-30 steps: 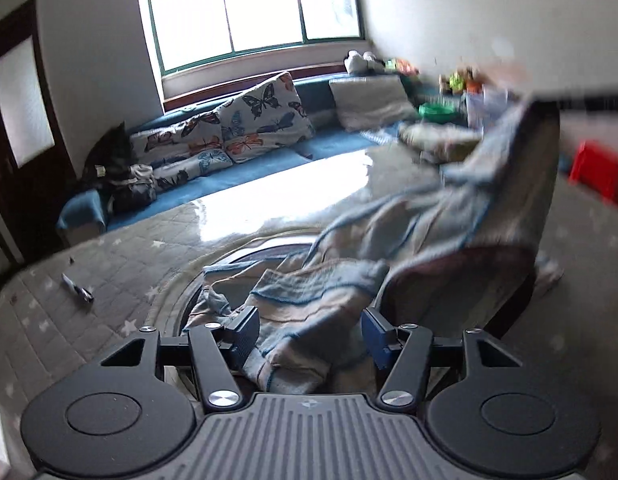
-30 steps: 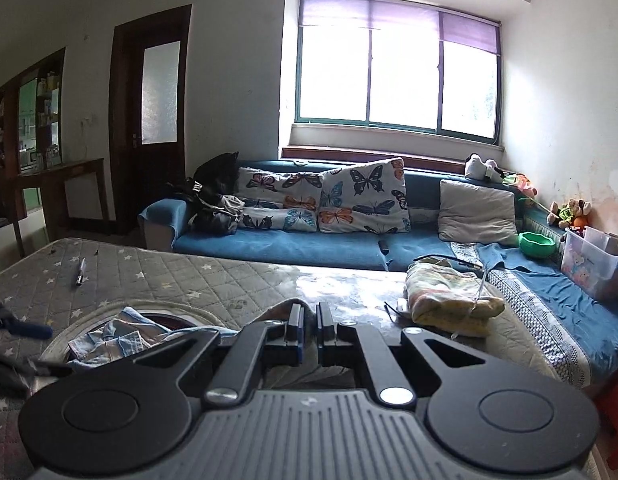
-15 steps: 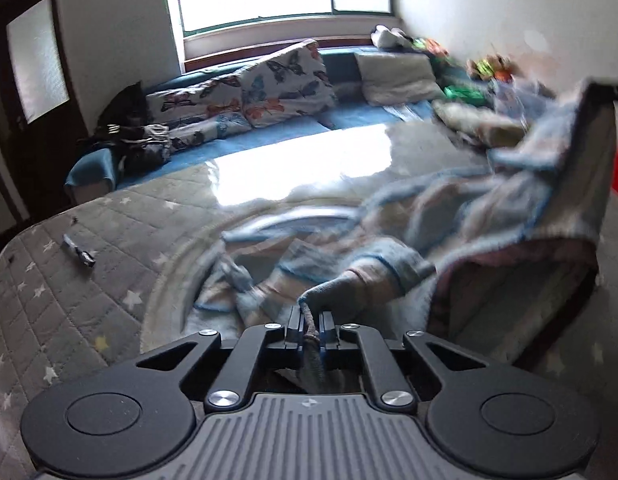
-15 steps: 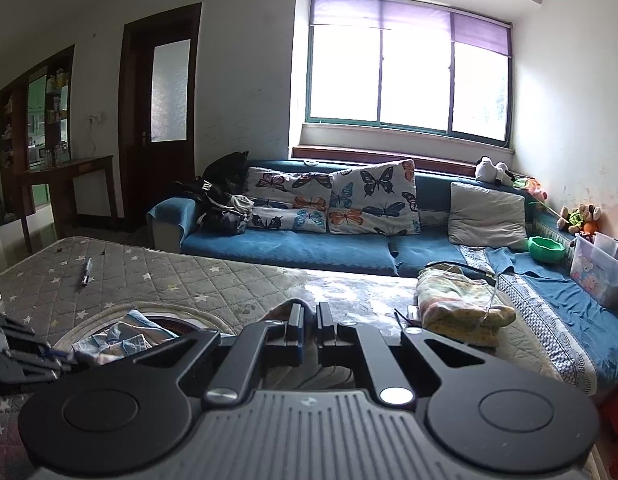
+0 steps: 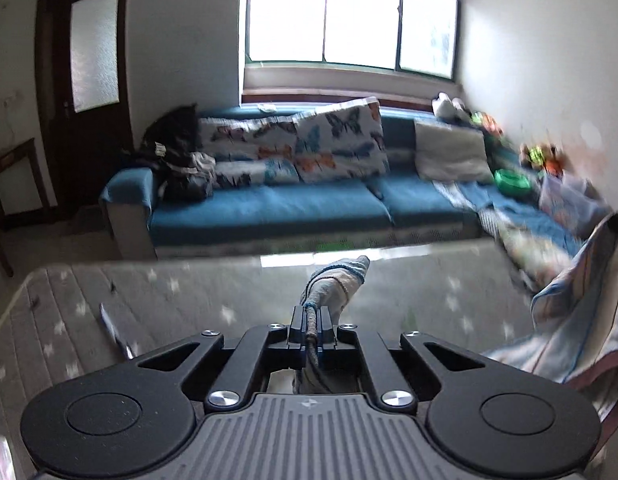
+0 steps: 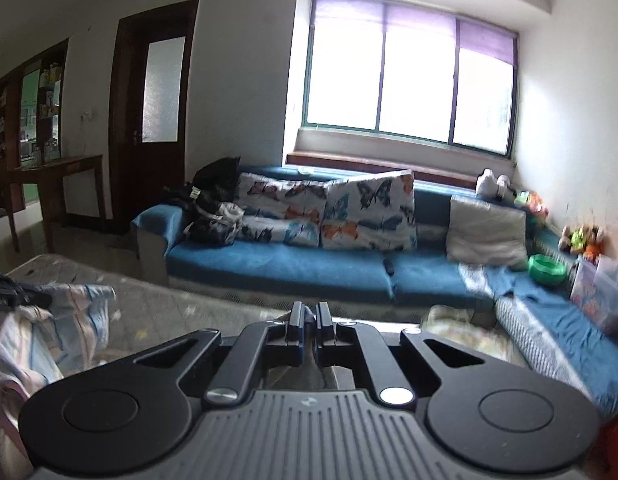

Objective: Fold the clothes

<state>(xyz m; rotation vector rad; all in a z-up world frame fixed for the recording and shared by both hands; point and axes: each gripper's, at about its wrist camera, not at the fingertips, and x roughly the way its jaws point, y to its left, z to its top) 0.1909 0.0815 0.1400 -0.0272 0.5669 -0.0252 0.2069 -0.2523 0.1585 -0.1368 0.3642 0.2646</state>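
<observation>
Striped garment (image 5: 577, 316) blurred, cut by right edge

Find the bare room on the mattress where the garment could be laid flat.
The mattress is bare in the middle, from the pen across to the hanging garment. The far right corner is crowded by folded clothes.

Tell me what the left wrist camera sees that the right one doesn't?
Only the left view shows the striped garment pinched in the left tongs, and the star-patterned mattress spread below.

Only the right view shows the shelves and wooden table past the door, with the garment hanging at its left edge.

Both show the blue sofa, butterfly cushions, window and green bowl.
</observation>
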